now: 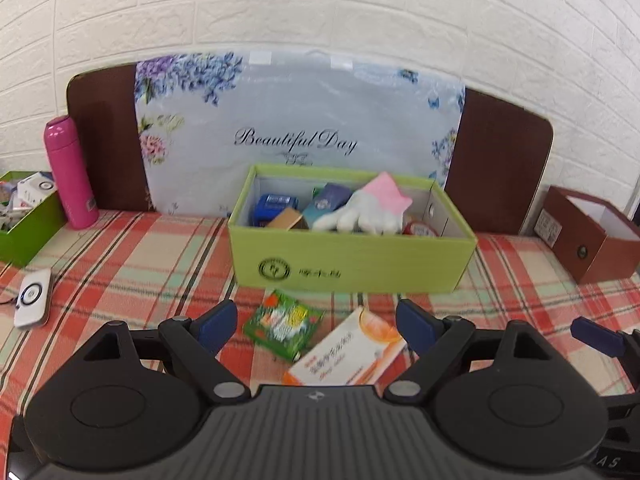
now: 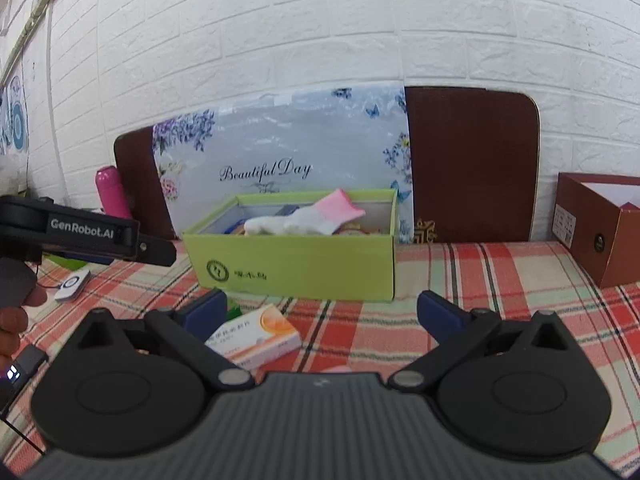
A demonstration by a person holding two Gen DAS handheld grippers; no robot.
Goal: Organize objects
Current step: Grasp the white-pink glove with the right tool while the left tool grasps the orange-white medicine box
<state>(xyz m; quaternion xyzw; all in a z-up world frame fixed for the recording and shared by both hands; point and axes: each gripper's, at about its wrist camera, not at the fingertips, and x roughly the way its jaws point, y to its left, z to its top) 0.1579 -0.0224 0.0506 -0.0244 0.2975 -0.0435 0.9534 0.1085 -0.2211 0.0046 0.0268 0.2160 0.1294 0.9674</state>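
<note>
Two legible texts face me, "Beautiful Day" on the floral bag and "GenRobot.AI" on my left tool, while both my tools, right tool included, stand spread, pinching nothing.

Plaid-covered surface bears green box, orange carton, green packet, pink bottle, brown box.

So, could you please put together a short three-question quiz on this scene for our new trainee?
1. True or false: the glove lies inside the light green box.
2. Which lies loose on the checked cloth? A) orange-and-white carton B) pink bottle C) glove
3. What colour is the open box on the far right?

Key: 1 true; 2 A; 3 brown.
</note>
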